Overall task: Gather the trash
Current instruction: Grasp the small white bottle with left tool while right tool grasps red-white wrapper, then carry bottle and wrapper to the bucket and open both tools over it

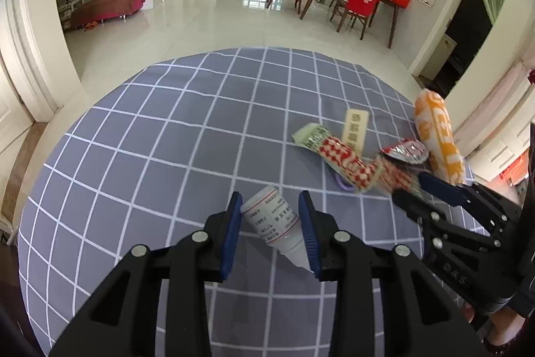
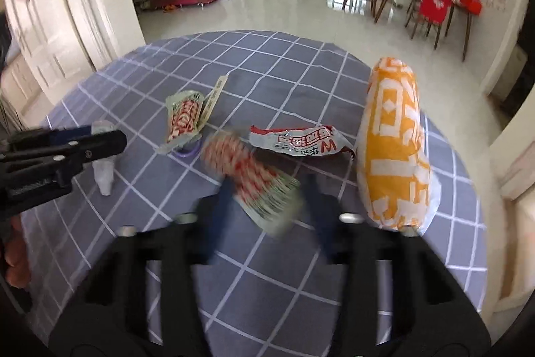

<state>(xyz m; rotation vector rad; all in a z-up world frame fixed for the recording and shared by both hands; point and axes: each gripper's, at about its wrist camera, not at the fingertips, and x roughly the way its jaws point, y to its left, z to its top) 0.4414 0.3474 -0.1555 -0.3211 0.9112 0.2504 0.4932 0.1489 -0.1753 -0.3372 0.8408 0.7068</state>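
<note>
Left hand-held gripper (image 1: 271, 231) has its pads against a small white tube (image 1: 275, 226), clamped on it low over the bench (image 1: 150, 156). Right hand-held gripper (image 2: 267, 209) is closed around a red-checked wrapper (image 2: 254, 179), blurred, contact looks made. Second checked wrapper (image 2: 184, 117), torn silver-red packet (image 2: 297, 141) and orange-white bag (image 2: 394, 149) lie nearby on the cloth. Step: grasping trash, both sides. Next: lift both clear, carry to a bin, none in view.
</note>
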